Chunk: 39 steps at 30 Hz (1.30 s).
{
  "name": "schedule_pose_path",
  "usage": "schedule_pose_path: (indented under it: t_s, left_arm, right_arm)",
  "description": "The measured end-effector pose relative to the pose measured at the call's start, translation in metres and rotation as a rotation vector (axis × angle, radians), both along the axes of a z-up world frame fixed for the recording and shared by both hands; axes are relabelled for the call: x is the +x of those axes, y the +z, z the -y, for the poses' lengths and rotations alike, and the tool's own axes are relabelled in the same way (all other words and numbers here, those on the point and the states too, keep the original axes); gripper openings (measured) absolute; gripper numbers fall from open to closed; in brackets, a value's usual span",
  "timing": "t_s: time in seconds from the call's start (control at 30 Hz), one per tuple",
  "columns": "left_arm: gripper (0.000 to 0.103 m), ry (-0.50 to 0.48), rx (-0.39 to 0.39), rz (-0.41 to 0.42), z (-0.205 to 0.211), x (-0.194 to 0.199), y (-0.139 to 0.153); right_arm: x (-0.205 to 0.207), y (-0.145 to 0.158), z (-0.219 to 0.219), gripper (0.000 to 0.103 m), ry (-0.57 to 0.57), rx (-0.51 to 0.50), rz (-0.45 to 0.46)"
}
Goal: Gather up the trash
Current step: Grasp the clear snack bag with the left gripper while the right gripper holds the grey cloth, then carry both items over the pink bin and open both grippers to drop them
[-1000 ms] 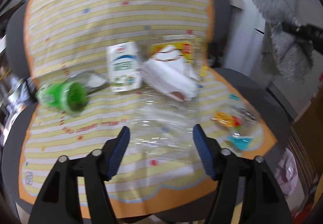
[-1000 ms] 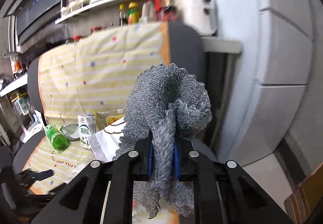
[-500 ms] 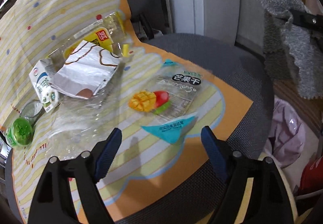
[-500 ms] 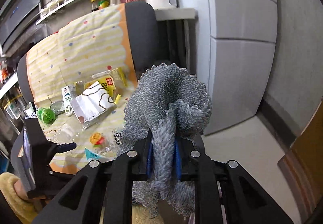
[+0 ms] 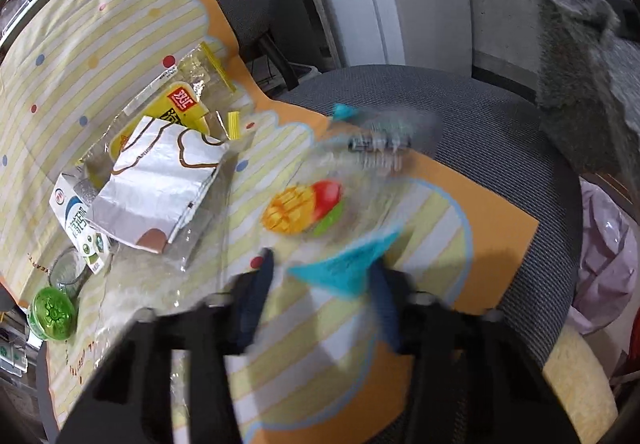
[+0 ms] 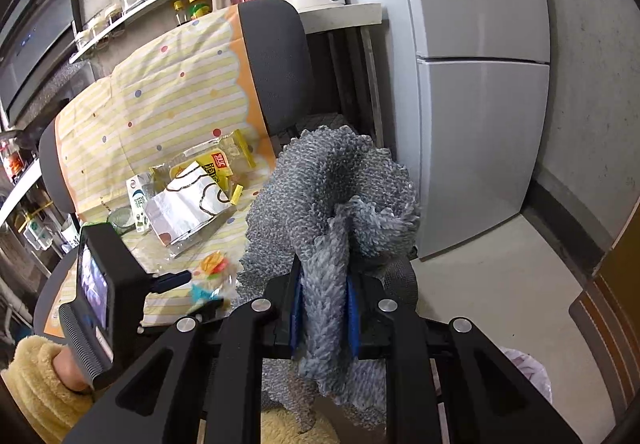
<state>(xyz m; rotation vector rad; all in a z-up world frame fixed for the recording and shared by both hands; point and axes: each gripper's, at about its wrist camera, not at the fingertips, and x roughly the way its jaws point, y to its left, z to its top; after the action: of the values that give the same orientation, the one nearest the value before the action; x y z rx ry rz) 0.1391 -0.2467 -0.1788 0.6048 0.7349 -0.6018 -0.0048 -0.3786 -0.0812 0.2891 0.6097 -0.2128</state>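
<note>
Teal-cornered mango wrapper (image 5: pixel 320 220) sits between my left gripper's (image 5: pixel 320 280) just-closing jaws; contact is too blurred to tell. Right gripper (image 6: pixel 323 302) clamps the grey cloth (image 6: pixel 332 204). Next: lift the wrapper clear.

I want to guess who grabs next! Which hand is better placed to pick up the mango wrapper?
Left, probably. The left gripper has just been closing around the mango wrapper's blue corner on the chair. The right gripper is busy, shut on a grey cloth.
</note>
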Motion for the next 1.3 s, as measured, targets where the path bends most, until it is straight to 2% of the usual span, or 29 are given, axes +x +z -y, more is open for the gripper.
schedule_pose_path:
  t_s: [0.03,0.1,0.13,0.27,0.37,0.57,0.7,0.87,1.0,1.3]
  left_arm:
    - [0.009,0.009,-0.015,-0.009,-0.001,0.002,0.0]
    - [0.004,0.032,-0.084,-0.032,-0.011,0.005,0.009]
    - [0.001,0.044,-0.144,-0.057,-0.019,0.006,0.017]
    - [0.001,0.079,-0.298,-0.113,-0.047,-0.002,0.046]
    - [0.001,0.072,-0.378,-0.159,-0.064,-0.017,0.065]
    - [0.001,0.024,-0.462,-0.193,-0.076,-0.063,0.083]
    - [0.001,-0.075,-0.496,-0.201,-0.062,-0.098,0.086]
    - [0.001,-0.208,-0.499,-0.263,-0.03,-0.133,0.078]
    - [0.001,-0.3,-0.479,-0.298,0.001,-0.156,0.071]
    - [0.001,-0.366,-0.411,-0.349,0.054,-0.175,0.052]
  right_arm:
    - [-0.002,0.0,-0.001,0.019,-0.002,0.0,0.0]
    - [-0.005,0.0,-0.001,0.019,-0.005,0.001,-0.001]
    - [-0.006,0.0,-0.002,0.019,-0.007,0.002,-0.003]
    - [-0.012,0.001,-0.006,0.019,-0.004,0.015,-0.008]
    - [-0.017,0.004,-0.013,0.019,0.001,0.006,-0.008]
    - [-0.039,0.009,-0.024,0.019,-0.025,-0.033,-0.014]
    - [-0.066,0.009,-0.023,0.019,-0.084,-0.074,-0.028]
    - [-0.103,0.005,-0.009,0.02,-0.175,-0.111,-0.071]
    - [-0.127,-0.011,0.012,0.021,-0.261,-0.115,-0.123]
    - [-0.15,-0.08,0.073,0.024,-0.371,0.036,-0.22]
